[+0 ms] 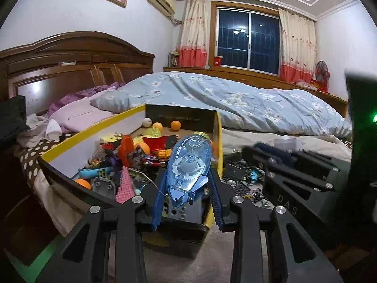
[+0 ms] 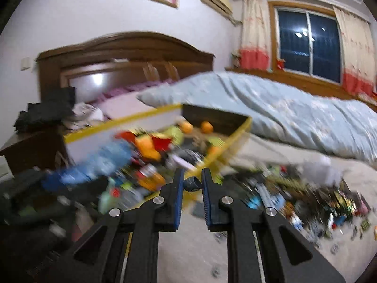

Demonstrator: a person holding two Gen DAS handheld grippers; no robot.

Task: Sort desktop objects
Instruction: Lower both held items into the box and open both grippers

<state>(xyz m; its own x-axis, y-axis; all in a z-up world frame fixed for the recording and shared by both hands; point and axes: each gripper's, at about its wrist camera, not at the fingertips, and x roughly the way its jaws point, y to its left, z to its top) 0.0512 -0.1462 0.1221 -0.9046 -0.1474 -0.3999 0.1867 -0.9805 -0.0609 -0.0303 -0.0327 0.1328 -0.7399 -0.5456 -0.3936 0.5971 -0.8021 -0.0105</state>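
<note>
Left gripper: half open, blue pads pressed on both sides of a clear blue correction tape dispenser, held upright with its narrow tip down between the fingers and its rounded end up. Held over the near right corner of the yellow-rimmed box, above the heap of toys inside. Orange balls and a white one lying near the far wall of the box.

Right gripper: nearly closed, clamped on a small dark blue-grey piece pinched at the fingertips; shape too blurred to name. Seen just above the box's near yellow rim at its right side, picture smeared by motion. In the left wrist view, visible as a dark blurred frame to the right of the box.

Loose small parts scattered on the beige bed sheet right of the box, near the edge of the blue flowered quilt. Box standing on the bed itself, near the headboard side.
</note>
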